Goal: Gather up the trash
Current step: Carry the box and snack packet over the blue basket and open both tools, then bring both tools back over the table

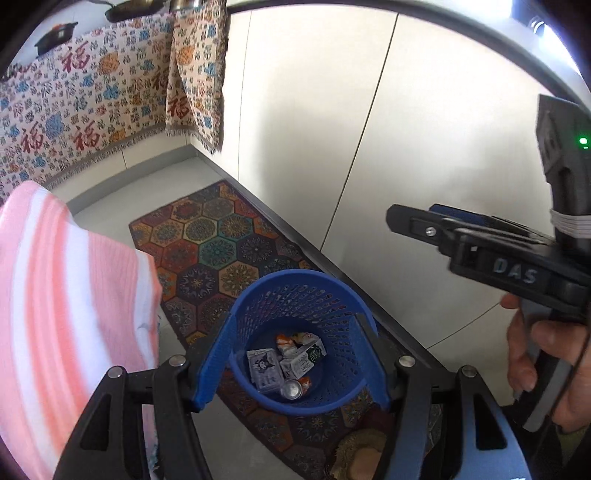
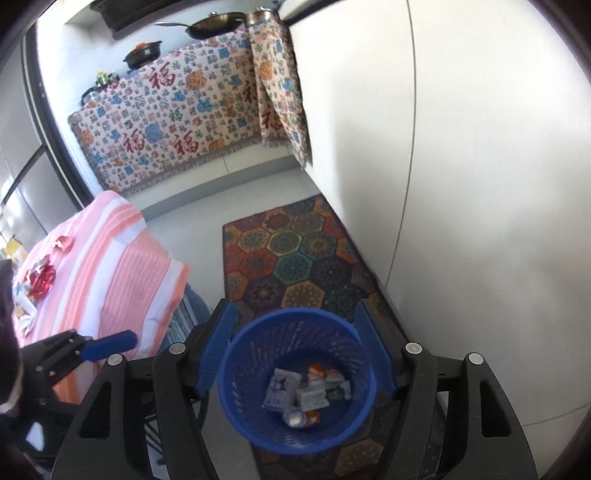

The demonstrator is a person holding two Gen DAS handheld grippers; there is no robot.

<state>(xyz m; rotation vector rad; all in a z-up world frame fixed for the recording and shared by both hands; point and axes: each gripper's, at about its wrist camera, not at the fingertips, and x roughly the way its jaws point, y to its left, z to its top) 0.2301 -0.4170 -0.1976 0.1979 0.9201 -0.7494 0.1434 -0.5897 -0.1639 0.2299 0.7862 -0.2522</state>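
A blue mesh trash basket (image 1: 325,295) stands on a patterned rug and shows in the right wrist view (image 2: 240,369) too. It holds small cartons (image 1: 267,367), an orange wrapper and a can (image 1: 291,389). My left gripper (image 1: 295,360) is open and empty above the basket. My right gripper (image 2: 295,354) is open and empty above it too; in the left wrist view it shows from the side (image 1: 410,219). Red and silver wrappers (image 2: 40,277) lie on the pink striped table (image 2: 122,266) at the left.
The colourful hexagon rug (image 2: 295,254) runs along a white cabinet wall (image 1: 406,147) on the right. A cloth printed with red characters (image 2: 166,122) covers a counter at the back, with pans (image 2: 214,26) on top. Grey floor lies between table and rug.
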